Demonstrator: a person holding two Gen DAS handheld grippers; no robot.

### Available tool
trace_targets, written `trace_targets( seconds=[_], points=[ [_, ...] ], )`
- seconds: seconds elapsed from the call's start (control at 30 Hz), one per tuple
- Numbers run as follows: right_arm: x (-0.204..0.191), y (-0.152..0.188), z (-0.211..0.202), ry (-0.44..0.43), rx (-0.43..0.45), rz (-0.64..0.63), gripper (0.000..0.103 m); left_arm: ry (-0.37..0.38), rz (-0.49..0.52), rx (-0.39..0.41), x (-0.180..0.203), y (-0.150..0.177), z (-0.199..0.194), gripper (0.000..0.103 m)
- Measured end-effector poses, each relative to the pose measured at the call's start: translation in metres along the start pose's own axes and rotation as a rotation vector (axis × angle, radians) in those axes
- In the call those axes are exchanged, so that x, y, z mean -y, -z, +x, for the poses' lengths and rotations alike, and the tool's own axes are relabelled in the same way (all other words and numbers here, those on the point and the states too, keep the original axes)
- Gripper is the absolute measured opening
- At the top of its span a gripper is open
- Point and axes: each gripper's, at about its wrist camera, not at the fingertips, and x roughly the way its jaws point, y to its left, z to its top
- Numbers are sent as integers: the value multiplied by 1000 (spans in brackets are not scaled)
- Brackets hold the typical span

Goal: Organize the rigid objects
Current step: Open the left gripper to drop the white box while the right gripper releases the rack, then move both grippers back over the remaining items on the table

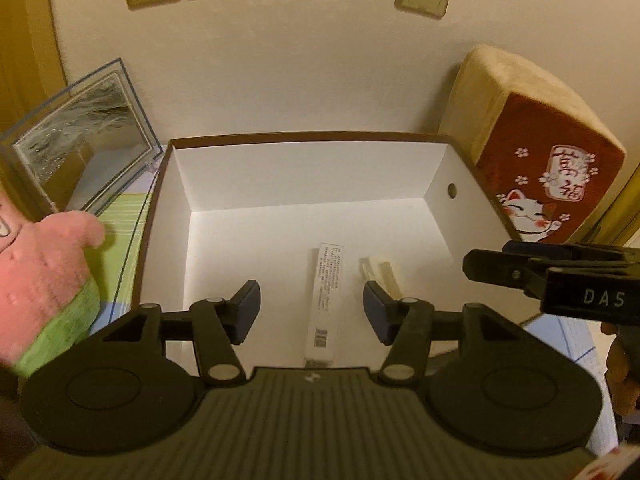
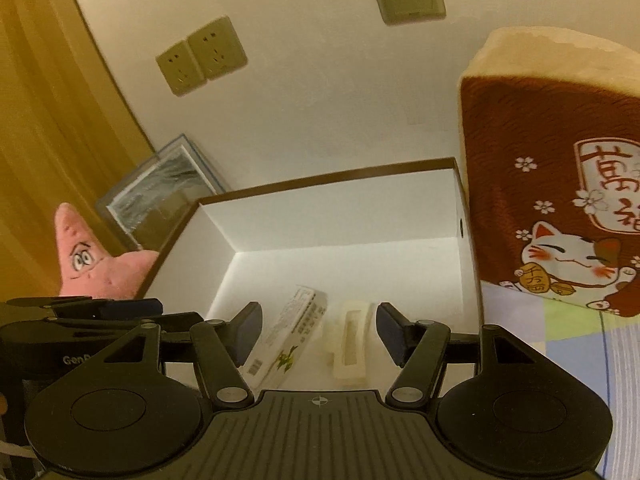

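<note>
From where I sat, two rigid items already lay flat on the floor of the white box [image 1: 304, 168]: a long carton [image 1: 322, 304] toward the near wall, and a cream plastic piece [image 2: 350, 344] just beside it on the side nearer the lucky-cat cushion [image 1: 552, 168]. Nothing else rigid showed outside the box, so I judged this part largely done; the pink plush star [image 2: 94, 264] sat beyond the box's far-left wall. My left gripper [image 1: 312, 312] hovered above the carton, fingers spread, gripping nothing. My right gripper [image 2: 318, 334] hung over both items, fingers also spread and empty, both tilted downward.
</note>
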Motion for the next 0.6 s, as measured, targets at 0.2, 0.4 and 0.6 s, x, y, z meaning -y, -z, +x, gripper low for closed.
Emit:
trace_targets(
  seconds=[0.2,0.4,0.6],
  points=[
    [-6,12,-34,-27,37,-12,60,7,-6,19,0,14,-33,53],
    [-8,29,-68,-47,60,5,60,1,-10,33,-2,38,-65,53],
    [-11,50,-95,-67,61,31,60,8,-25,43,-1,61,-95,53]
  ],
)
